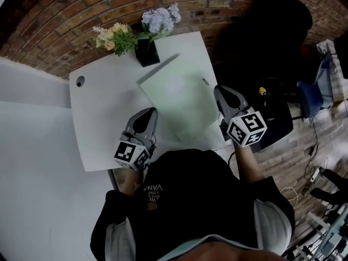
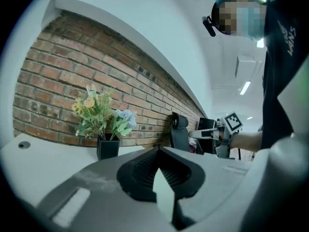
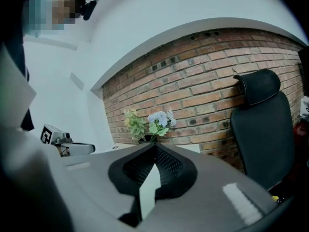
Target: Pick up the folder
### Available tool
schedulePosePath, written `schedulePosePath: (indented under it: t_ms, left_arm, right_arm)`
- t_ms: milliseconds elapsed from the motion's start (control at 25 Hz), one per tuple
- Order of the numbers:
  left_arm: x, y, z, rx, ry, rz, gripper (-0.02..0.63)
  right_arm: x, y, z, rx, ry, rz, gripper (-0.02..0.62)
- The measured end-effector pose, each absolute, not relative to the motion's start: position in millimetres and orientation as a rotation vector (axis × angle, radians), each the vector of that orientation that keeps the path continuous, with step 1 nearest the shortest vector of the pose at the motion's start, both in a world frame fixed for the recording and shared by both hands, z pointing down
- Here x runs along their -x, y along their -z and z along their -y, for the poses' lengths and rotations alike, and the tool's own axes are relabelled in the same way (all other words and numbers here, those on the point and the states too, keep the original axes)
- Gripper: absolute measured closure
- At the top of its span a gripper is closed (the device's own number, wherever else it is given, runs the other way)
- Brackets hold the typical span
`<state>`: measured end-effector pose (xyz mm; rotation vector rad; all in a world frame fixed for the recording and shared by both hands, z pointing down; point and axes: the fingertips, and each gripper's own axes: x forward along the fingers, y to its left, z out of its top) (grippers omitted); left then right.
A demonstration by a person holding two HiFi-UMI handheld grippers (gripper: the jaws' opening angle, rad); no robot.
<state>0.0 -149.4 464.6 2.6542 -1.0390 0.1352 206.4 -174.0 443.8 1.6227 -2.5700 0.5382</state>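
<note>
I am seeing the left gripper (image 1: pixel 147 115) with its two jaws pressed together and nothing between them. The right gripper (image 1: pixel 221 92) is standing the same way, closed and empty. The folder (image 1: pixel 182 99), pale green and flat, is lying between the two grippers. The left one is hovering beside its near left edge, over bare table, and the right one is hanging at its right edge; I cannot tell if any finger is touching it. The folder is resting slanted on the white table (image 1: pixel 103 113), with its far corner just beside a black vase (image 1: pixel 147 54) of flowers. A small round hole (image 1: pixel 80 81) is showing near the table's left corner. Behind the table a brick wall (image 1: pixel 81 10) is running, and a black chair (image 3: pixel 260 124) is standing to the right.
</note>
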Motion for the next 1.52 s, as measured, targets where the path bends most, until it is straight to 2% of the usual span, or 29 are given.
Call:
schedulePosePath:
  t_ms: [920,1160,1320,1520]
  left_arm:
    - [5,-521,160,-2.402,-0.17,1.254,0.605]
    - [6,-539,161,-2.32,-0.201,1.239,0.571]
    - [5,-546,160,-2.285,-0.204,1.212,0.539]
    - [7,-558,159,-2.219,-0.227,1.218,0.48]
  right_arm:
    - [-217,-508,216,-1.399,-0.627,2.54,0.591]
    - [-218,-529,221,-1.348,-0.679,2.498,0.519]
    - [-218,-540,226,-1.343,-0.7,2.456,0.446]
    - [-219,-550,226,-1.323,-0.725,2.425,0.394]
